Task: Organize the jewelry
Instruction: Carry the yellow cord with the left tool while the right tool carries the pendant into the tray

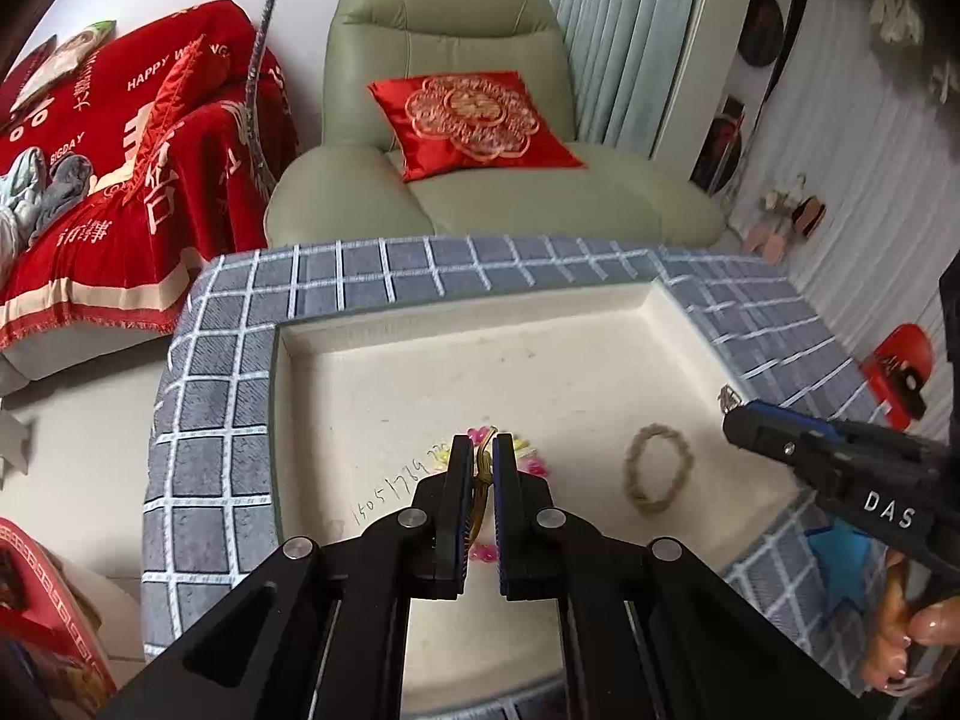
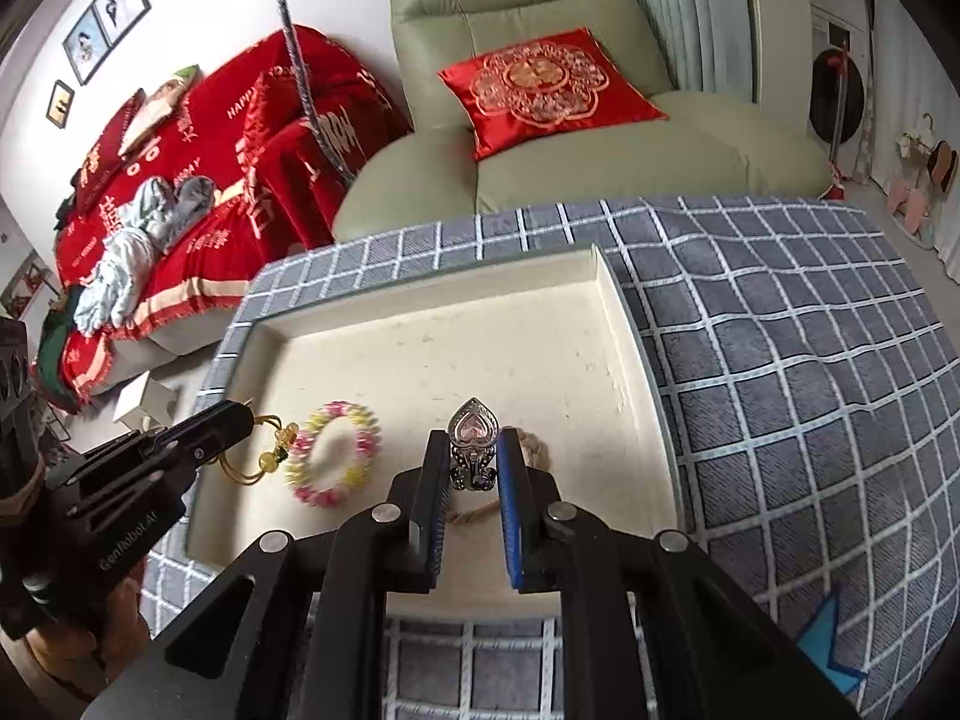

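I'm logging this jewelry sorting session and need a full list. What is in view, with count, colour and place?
tray: one, cream, on the checked cloth
checked cloth: one, grey-blue with white lines, over the table
bead bracelet: one, pink and yellow, lying in the tray
rope bracelet: one, tan, lying in the tray
cord charm: one, yellow, held by the left gripper
heart ornament: one, silver with pink stone, held by the right gripper
armchair: one, pale green, behind the table
cushion: one, red, on the armchair
left gripper: black, shut
right gripper: black, shut

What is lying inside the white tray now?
In the white tray lie a pink-yellow bead bracelet and a rope ring, partly hidden behind the right gripper in its own view.
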`<state>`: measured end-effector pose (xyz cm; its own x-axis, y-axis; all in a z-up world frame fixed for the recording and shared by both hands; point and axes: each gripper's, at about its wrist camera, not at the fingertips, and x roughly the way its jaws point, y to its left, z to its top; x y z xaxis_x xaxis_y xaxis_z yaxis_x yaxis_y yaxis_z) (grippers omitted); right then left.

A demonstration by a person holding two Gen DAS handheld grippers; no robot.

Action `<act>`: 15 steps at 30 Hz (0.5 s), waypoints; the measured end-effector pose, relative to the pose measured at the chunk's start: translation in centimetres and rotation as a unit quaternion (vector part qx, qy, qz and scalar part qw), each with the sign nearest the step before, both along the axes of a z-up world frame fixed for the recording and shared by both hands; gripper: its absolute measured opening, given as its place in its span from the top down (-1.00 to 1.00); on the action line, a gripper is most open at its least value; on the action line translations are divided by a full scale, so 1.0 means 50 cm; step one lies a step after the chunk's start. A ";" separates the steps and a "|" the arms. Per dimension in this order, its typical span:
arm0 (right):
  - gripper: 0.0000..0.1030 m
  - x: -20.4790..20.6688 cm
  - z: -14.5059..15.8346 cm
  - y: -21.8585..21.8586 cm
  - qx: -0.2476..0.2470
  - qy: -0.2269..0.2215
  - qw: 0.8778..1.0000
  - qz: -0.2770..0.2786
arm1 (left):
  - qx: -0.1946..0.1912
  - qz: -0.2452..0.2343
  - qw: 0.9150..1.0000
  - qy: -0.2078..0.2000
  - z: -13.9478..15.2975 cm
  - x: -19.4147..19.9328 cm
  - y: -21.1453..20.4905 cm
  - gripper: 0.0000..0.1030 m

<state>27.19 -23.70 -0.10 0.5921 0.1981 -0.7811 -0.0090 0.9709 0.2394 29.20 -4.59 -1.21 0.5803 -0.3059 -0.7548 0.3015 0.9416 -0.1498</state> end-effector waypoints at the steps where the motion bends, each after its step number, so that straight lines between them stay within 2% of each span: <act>1: 0.67 0.007 -0.008 -0.001 0.000 0.003 1.000 -0.001 | 0.004 0.001 1.000 0.003 -0.008 0.005 -0.003 0.56; 11: 0.67 0.043 -0.091 -0.007 -0.009 0.036 0.999 -0.003 | 0.042 -0.005 0.999 0.021 -0.063 0.022 -0.031 0.56; 15: 0.66 0.044 -0.099 -0.007 -0.016 0.034 0.999 -0.004 | 0.059 -0.009 0.998 0.027 -0.074 0.023 -0.044 0.56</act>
